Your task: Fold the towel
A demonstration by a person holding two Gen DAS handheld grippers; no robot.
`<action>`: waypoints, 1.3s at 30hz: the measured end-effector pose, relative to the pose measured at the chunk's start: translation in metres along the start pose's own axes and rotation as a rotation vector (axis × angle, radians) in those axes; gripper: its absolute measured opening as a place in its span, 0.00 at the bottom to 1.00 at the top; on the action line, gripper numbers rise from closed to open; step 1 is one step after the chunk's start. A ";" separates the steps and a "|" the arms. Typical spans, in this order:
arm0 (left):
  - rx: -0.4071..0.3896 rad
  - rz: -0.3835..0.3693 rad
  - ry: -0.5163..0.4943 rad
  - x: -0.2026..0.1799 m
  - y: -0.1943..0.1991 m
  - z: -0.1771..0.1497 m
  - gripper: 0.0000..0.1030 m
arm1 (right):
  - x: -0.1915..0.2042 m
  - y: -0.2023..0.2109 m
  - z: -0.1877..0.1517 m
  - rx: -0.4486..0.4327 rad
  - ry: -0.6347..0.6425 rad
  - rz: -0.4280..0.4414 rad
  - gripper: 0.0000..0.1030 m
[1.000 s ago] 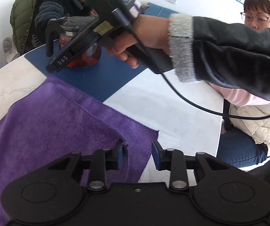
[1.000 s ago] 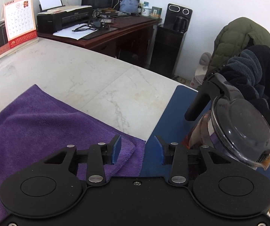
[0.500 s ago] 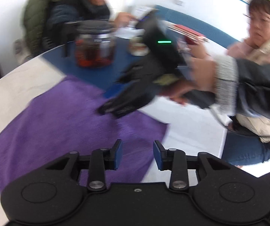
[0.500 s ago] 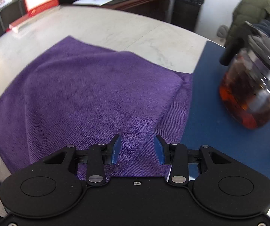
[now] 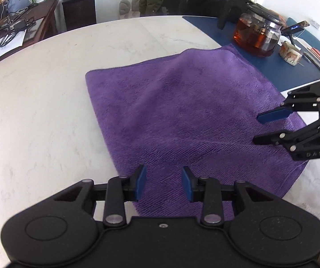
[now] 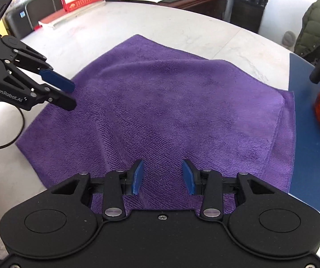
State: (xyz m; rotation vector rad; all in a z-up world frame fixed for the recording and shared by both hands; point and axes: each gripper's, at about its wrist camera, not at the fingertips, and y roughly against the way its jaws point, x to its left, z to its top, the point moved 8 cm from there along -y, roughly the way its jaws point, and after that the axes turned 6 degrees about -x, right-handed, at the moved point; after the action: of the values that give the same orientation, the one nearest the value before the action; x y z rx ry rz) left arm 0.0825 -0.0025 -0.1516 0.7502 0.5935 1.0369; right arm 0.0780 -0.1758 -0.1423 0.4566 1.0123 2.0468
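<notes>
Purple towel (image 6: 171, 111) lies on the white table (image 5: 37, 111) w/ 1 fold apparently done, 2 layers showing at its right edge by the blue mat (image 6: 311, 147); left gripper (image 5: 163, 184) & right gripper (image 6: 163, 176) hover over its near edge, both part-open & empty, so further folds prob remain

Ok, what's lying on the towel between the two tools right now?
Nothing: only bare purple towel between the left tool and right tool, clearest in the left wrist view.
</notes>
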 end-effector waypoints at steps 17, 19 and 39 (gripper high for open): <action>-0.057 0.055 -0.020 0.035 0.018 -0.023 0.32 | 0.032 -0.017 0.018 0.088 0.008 0.010 0.42; -0.055 0.080 0.000 0.049 0.025 -0.031 0.32 | 0.045 -0.023 0.025 0.088 0.025 0.031 0.43; -0.011 0.276 0.105 0.146 0.078 -0.074 0.38 | 0.129 -0.047 0.066 0.082 0.182 0.225 0.47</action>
State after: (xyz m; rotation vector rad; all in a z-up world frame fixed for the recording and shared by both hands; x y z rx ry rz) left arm 0.0430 0.1750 -0.1484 0.7862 0.5843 1.3391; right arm 0.0609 -0.0243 -0.1417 0.4498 1.2024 2.2858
